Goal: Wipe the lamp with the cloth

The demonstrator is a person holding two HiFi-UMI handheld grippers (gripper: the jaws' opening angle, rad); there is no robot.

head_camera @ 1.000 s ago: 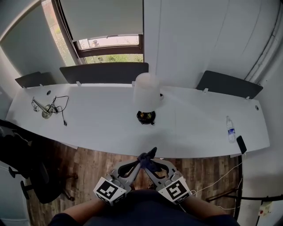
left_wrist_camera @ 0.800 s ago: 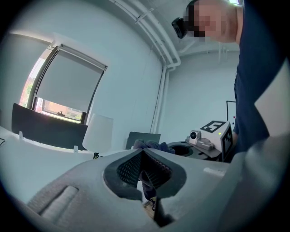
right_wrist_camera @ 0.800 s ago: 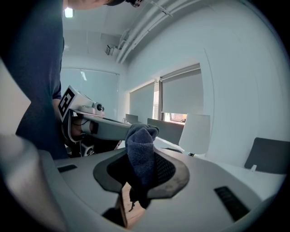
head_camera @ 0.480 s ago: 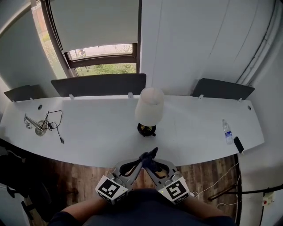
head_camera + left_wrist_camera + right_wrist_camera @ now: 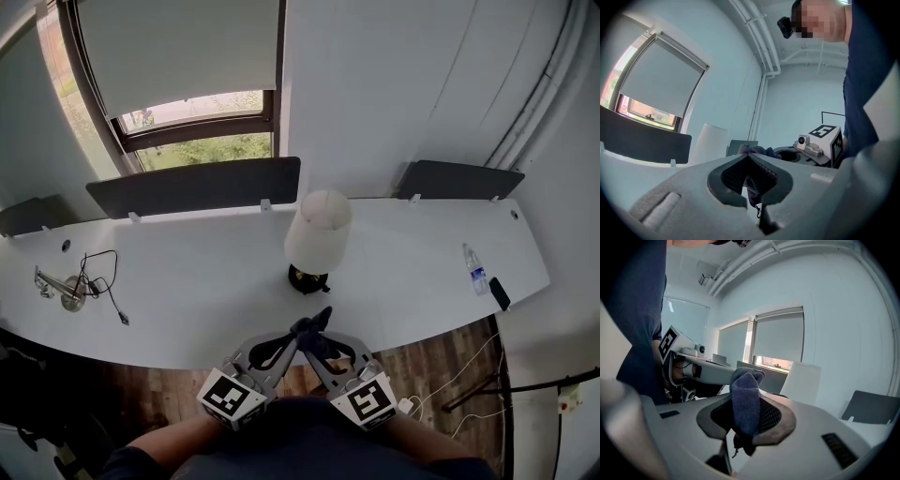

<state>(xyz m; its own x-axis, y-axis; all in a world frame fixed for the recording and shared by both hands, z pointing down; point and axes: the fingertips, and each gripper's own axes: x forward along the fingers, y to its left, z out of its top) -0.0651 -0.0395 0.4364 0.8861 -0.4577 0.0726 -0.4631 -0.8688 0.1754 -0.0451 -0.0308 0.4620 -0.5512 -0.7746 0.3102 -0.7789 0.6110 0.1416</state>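
The lamp [image 5: 319, 232] has a white shade and a dark round base, and stands mid-desk on the long white desk [image 5: 187, 281]. Both grippers hover close to my body, in front of the desk's near edge, with their tips meeting. The dark blue cloth [image 5: 310, 329] is bunched between them. My left gripper [image 5: 297, 340] is shut with a bit of cloth [image 5: 757, 151] caught in its jaws. My right gripper [image 5: 316, 343] is shut on the cloth [image 5: 745, 399], which sticks up above its jaws. The lamp shade [image 5: 801, 380] shows ahead of the right gripper, and the same shade [image 5: 708, 143] ahead of the left one.
A water bottle [image 5: 472, 268] and a dark phone [image 5: 499, 292] lie at the desk's right end. A black cable and a metal object [image 5: 70, 286] lie at its left end. Dark panels [image 5: 192, 186] stand along the desk's back edge. Wooden floor lies below.
The desk and lamp have come closer and lower in the head view. Both grippers stay together, shut on the cloth, near my body.
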